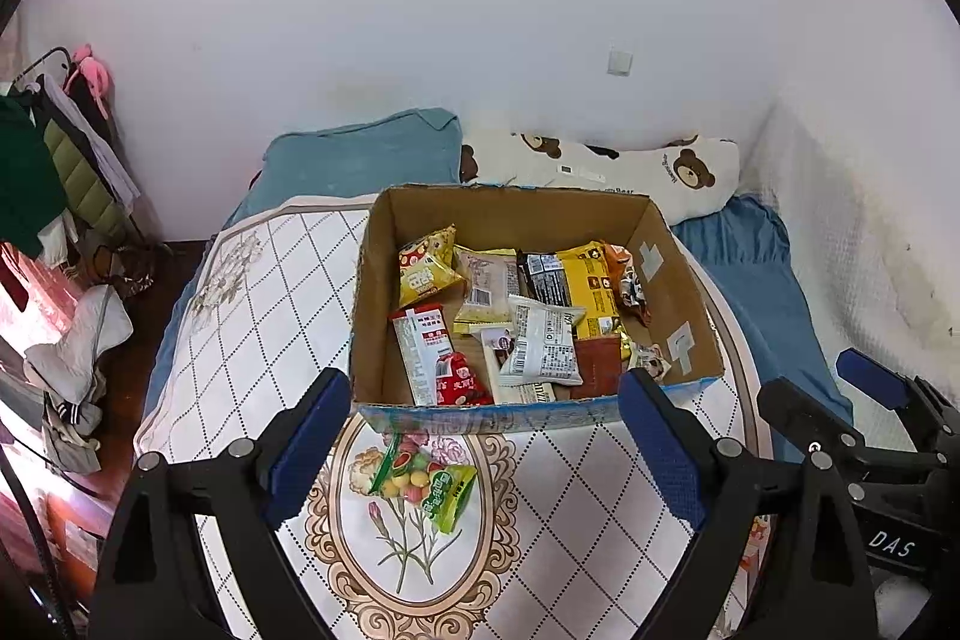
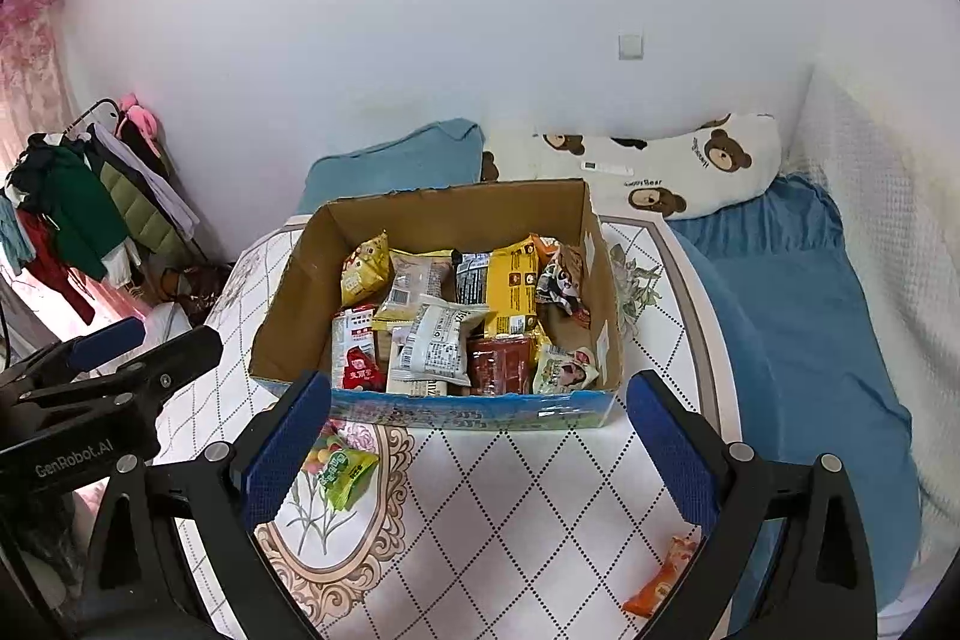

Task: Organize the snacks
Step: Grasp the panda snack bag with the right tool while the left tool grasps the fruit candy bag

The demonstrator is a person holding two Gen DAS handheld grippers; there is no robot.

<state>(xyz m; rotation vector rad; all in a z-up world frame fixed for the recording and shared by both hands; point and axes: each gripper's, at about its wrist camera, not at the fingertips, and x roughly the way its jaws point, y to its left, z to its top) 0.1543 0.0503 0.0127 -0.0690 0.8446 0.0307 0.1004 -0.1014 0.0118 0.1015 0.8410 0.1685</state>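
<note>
Green crinkly plastic candy packet (image 1: 441, 490) seen on patterned tabletop (image 1: 570, 520), just before brown cardboard snack box (image 1: 384, 292). Judged light, soft, slippery; grasp advised at sealed edge. 2 grippers, left gripper (image 1: 480, 442) and right gripper (image 2: 480, 436), spread wide, empty.

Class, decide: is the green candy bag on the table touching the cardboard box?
Cannot tell. In the left wrist view the green candy bag runs its clear top end right up to the cardboard box front wall, with no plain gap or contact. The right wrist view hides it behind a finger.
</note>
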